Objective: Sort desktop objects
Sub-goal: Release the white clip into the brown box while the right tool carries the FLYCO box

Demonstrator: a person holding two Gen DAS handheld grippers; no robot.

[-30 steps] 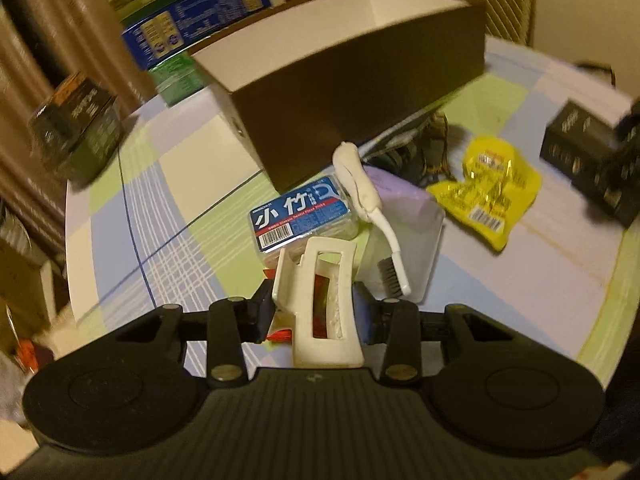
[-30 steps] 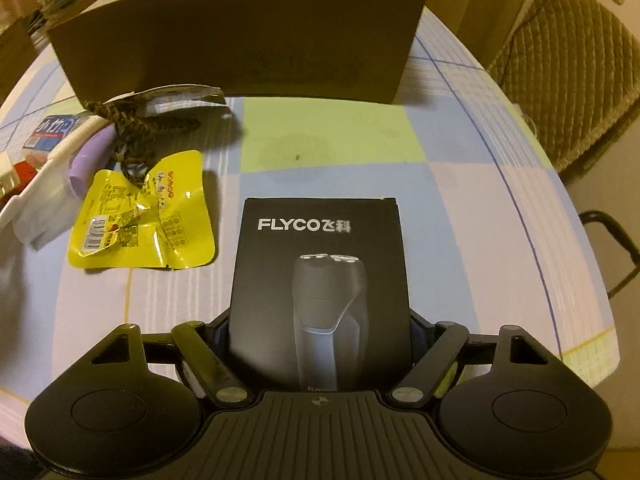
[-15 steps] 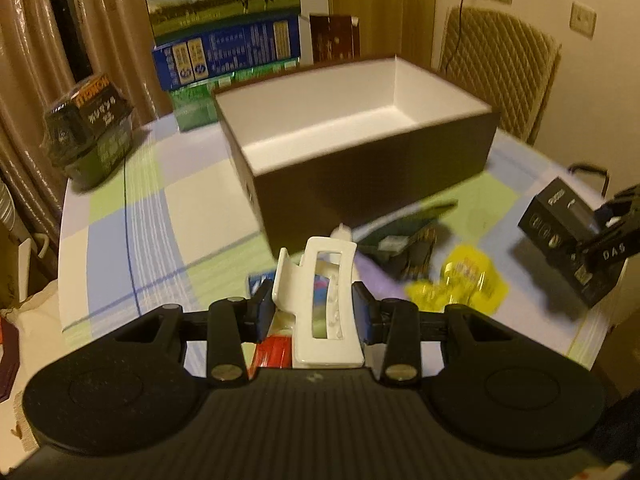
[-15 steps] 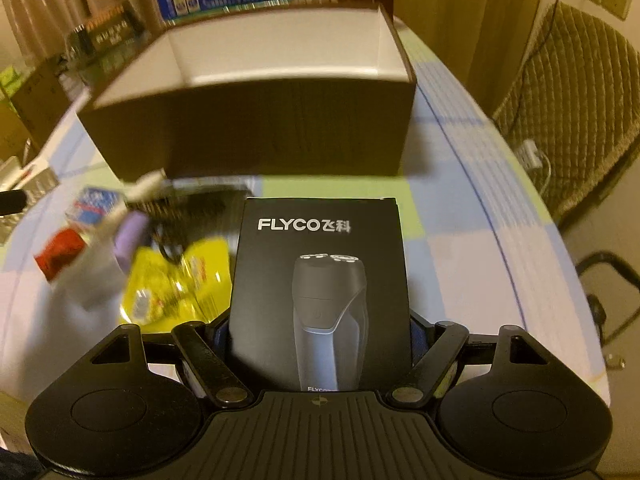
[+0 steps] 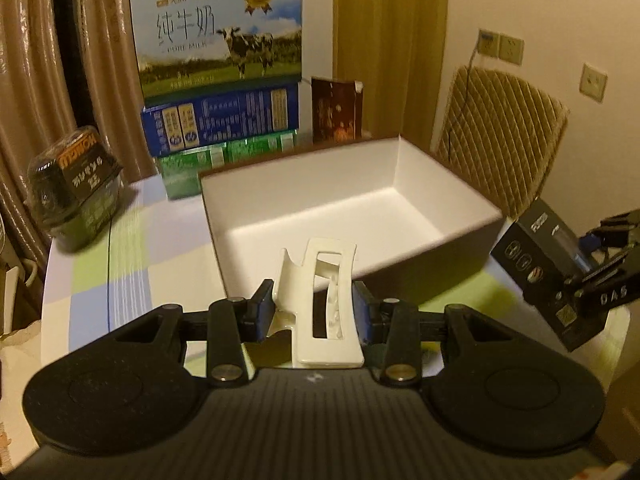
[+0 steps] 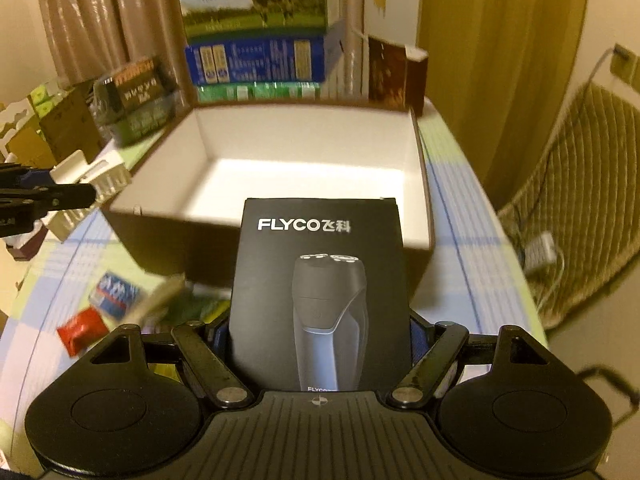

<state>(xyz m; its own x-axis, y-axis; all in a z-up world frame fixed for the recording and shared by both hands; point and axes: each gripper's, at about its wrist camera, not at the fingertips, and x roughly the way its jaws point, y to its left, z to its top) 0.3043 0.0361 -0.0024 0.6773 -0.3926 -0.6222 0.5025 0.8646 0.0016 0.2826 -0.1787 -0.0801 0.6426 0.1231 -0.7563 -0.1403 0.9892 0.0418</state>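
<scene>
- The left gripper (image 5: 314, 306) pinches a white plastic hair claw clip (image 5: 326, 316) between its pads, the clip standing upright and held up above the near wall of the open box.
- That large open cardboard box, dark brown outside and white inside (image 5: 460, 216), sits in the middle of the table and nothing lies in it.
- The right gripper (image 6: 320, 340) has its jaws spread wide and pressed on both sides of a black rectangular shaver carton with white FLYCO lettering (image 6: 320, 280), held upright off the table with its top edge over the box's near wall.
- From the left wrist view, that same black carton (image 5: 540, 264) hangs at the far right, just beside the box's right corner.
- From the right wrist view, the white clip shows at the left edge, near the box's left wall.
- The round table with a pastel checked cloth of green, blue and white squares (image 5: 92, 248) carries the leftovers: a small blue-and-white packet (image 6: 116, 294) and a small red wrapper (image 6: 82, 330) lie near the box's near-left side, blurred.
- Behind the box stands a stack of milk cartons, the top one blue with a cow picture (image 5: 220, 36).
- A dark shrink-wrapped pack (image 5: 76, 188) rests at the far left of the table, well apart from the box.
- A quilted tan chair back (image 5: 500, 140) stands to the right, beyond the table.
</scene>
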